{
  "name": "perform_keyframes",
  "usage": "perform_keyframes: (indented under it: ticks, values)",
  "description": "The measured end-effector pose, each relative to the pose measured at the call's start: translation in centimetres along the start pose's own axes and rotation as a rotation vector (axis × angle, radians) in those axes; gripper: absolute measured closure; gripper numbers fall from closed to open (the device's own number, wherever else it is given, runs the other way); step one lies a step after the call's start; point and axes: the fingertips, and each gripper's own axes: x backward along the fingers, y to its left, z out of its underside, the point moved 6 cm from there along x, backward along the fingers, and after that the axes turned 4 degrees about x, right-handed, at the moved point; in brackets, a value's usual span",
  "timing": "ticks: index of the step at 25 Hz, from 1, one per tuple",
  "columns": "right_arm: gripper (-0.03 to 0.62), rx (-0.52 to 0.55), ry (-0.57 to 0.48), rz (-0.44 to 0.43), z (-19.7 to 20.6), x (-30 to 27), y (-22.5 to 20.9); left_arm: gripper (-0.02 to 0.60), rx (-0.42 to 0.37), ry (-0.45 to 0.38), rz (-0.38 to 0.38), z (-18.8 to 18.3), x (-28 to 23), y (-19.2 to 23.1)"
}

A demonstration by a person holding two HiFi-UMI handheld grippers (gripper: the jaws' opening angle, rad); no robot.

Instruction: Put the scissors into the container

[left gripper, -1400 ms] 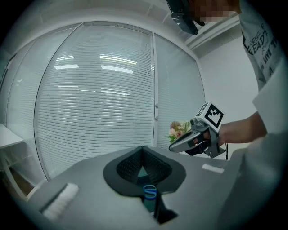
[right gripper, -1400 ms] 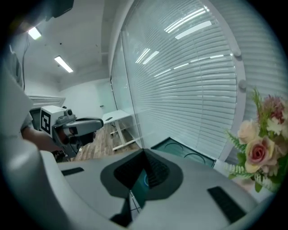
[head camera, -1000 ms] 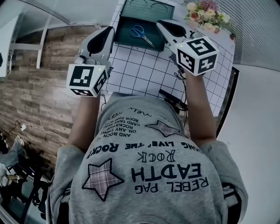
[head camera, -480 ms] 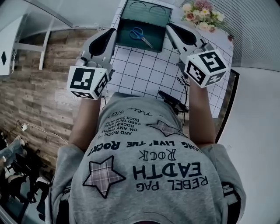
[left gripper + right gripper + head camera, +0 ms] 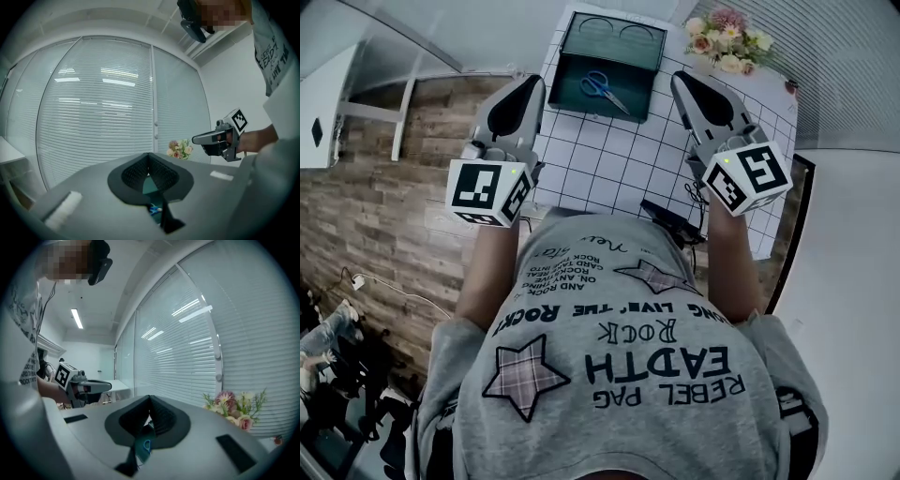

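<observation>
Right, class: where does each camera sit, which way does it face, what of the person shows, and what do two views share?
Head view: on the person's head, steeply down at table, container, scissors; shows shirt, forearms, left gripper, right gripper.
Left gripper view: on the left gripper, facing level over its shut jaws toward blinds; shows the right gripper.
Right gripper view: on the right gripper, also toward blinds; shows the left gripper.
Shared: all three show the flowers.
</observation>
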Motion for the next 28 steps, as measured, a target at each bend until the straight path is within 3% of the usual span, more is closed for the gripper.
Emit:
perform_keyframes:
  ticks: [10, 28]
  values:
    - [0.580, 0.005, -0.084, 0.081, -1.4, 2.4, 0.2, 0.572, -0.009, -0.015, -0.017, -0.4, 1.4, 0.0]
    - [0.580, 0.012, -0.134, 0.115, -2.6, 2.4, 0.2, 0.572, 0.002, -0.009, -0.012, 0.1, 1.4, 0.3]
